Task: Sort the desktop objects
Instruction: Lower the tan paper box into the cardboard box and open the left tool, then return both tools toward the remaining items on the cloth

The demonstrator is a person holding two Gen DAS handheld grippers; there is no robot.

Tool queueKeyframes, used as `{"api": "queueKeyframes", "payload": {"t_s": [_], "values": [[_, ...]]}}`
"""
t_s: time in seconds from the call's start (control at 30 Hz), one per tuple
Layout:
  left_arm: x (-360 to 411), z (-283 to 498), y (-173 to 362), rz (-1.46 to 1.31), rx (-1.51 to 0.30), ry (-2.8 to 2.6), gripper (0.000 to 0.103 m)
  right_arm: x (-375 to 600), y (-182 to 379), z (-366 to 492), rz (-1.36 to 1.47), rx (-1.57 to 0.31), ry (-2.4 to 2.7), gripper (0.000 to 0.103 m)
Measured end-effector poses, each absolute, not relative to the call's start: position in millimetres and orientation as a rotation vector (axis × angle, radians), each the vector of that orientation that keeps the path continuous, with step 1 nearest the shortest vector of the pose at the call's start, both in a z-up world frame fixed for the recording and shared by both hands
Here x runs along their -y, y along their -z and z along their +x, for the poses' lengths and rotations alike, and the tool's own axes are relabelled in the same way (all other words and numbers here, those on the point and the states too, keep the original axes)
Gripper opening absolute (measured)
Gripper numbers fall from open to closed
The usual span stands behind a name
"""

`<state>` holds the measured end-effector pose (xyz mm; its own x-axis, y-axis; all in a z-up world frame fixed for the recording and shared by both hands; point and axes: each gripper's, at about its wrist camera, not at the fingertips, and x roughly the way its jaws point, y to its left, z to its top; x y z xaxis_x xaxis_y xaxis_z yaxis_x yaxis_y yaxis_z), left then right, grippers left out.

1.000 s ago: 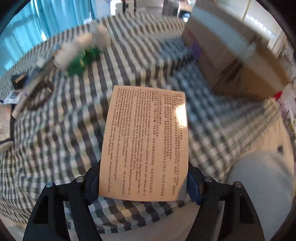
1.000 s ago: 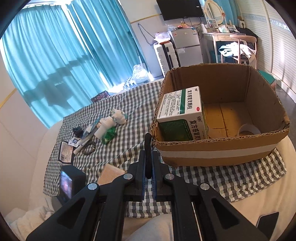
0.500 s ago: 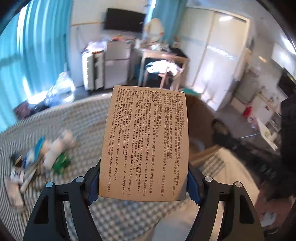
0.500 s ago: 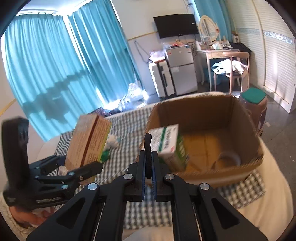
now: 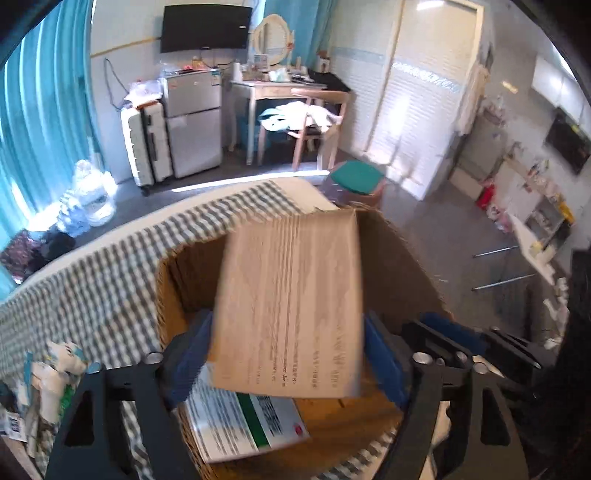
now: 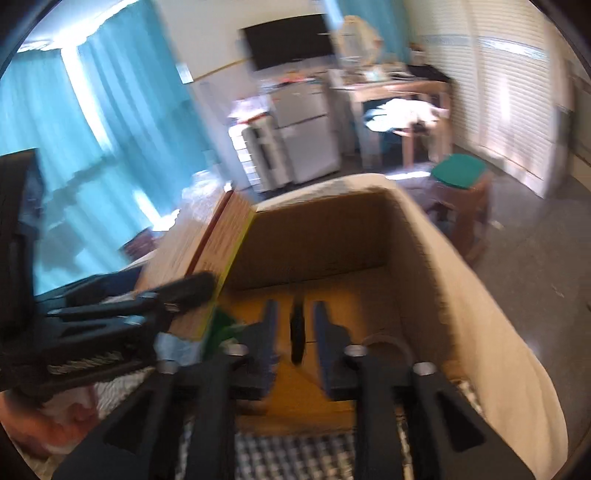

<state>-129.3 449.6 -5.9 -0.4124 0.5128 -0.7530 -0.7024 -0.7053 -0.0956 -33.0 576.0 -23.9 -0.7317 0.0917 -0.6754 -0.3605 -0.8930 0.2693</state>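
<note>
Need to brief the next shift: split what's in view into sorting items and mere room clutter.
Job: tan medicine box between the left gripper fingers; cardboard box; green-and-white medicine box inside; small items on the checkered cloth.
Clutter: fridge, suitcase, chair, TV.

Left wrist cam: we look forward and down along the left gripper (image 5: 288, 354) fingers from just above the cardboard box (image 5: 399, 251), close in; the room past the box fills the upper half. Right wrist cam: we sit just at the near rim of the cardboard box (image 6: 480, 295), facing across its opening toward the same far wall, blurred. Both views share the box interior and, beyond the box, the TV (image 5: 205, 27) (image 6: 291, 38), fridge (image 5: 194, 122) (image 6: 306, 136) and teal stool (image 5: 356, 177) (image 6: 460, 171).
</note>
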Motion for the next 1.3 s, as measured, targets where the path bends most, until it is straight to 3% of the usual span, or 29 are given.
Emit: {"api": "queueKeyframes", "payload": {"t_s": [0.03, 0.07, 0.2, 0.53, 0.97, 1.3], "values": [[-451.5, -131.2, 5.6, -1.033, -0.316, -2.148, 0.101, -581.0, 26.7, -32.6, -1.002, -0.590, -2.643, 0.073], [-452.5, -132.1, 4.6, -1.030, -0.320, -2.152, 0.101, -586.7, 29.4, -30.5, -0.981, -0.628, -2.650, 0.075], [-443.8, -132.8, -1.3, -1.033, -0.301, -2.170, 0.101, -595.6, 31.7, -17.9, -0.922, -0.712, -2.670, 0.075], [-360.9, -113.1, -31.1, -1.038, -0.285, -2.322, 0.101, -553.4, -2.8, 5.6, -0.881, -0.693, -2.732, 0.075], [-188.1, -56.8, -68.1, -0.996, -0.286, -2.695, 0.103, -396.8, -41.9, 33.9, -0.919, -0.492, -2.973, 0.075], [-33.4, -40.6, -27.1, -1.112, -0.058, -2.884, 0.103, -284.8, -15.6, 22.5, -0.922, -0.420, -3.134, 0.075]]}}
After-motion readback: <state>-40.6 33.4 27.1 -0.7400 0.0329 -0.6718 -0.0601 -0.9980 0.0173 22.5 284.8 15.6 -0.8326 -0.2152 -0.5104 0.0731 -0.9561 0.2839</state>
